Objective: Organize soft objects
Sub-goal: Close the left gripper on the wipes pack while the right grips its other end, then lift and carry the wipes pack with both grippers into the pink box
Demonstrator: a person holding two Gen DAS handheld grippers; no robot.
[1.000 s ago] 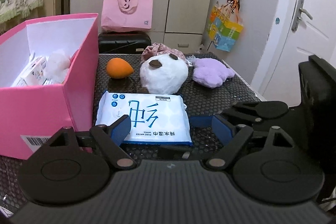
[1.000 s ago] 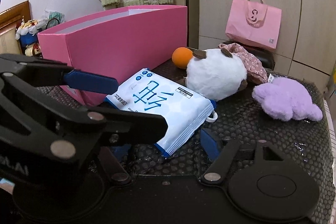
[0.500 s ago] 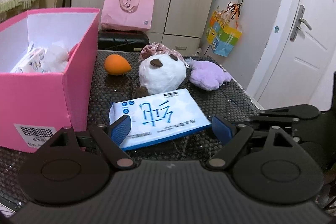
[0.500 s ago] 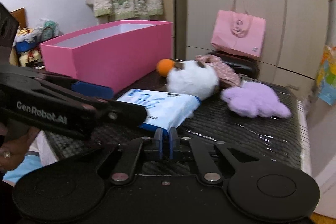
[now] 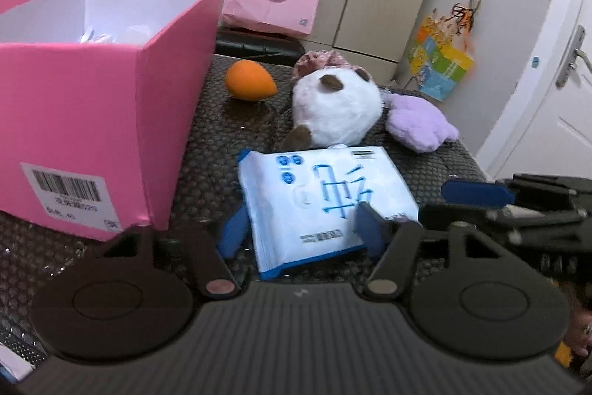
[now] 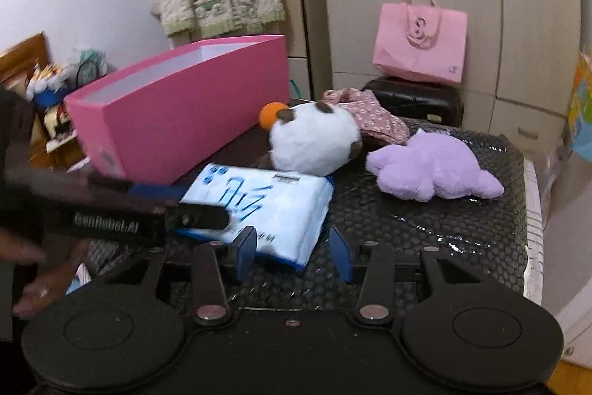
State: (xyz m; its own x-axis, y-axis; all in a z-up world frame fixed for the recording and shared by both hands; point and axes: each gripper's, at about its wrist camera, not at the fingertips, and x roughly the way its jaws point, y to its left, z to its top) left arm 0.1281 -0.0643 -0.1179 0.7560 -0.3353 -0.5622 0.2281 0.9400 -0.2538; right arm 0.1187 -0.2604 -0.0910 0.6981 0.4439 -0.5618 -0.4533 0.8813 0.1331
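Note:
A white-and-blue wipes pack [image 5: 325, 202] [image 6: 259, 206] lies tilted on the black mat, its near end between the fingers of my left gripper [image 5: 301, 230]. The left jaws are closing and the blue pads touch both sides of the pack. My right gripper [image 6: 292, 248] is opening; the pack's near corner sits between its fingers, untouched. A pink box [image 5: 92, 121] [image 6: 177, 124] stands to the left with several items inside. Behind the pack are a white plush [image 5: 336, 110], a purple plush [image 5: 418, 124] and an orange egg-shaped toy [image 5: 249, 84].
A floral cloth [image 6: 370, 115] lies behind the white plush. A pink bag [image 5: 272, 0] sits on a black case [image 6: 418, 99] past the table's far edge. The mat's right edge [image 6: 532, 210] drops off. A person's hand [image 6: 40, 269] holds the left gripper.
The pack has been turned and its near end raised. My right gripper shut on its corner, then opened and drew back. My left jaws narrowed onto the pack's sides.

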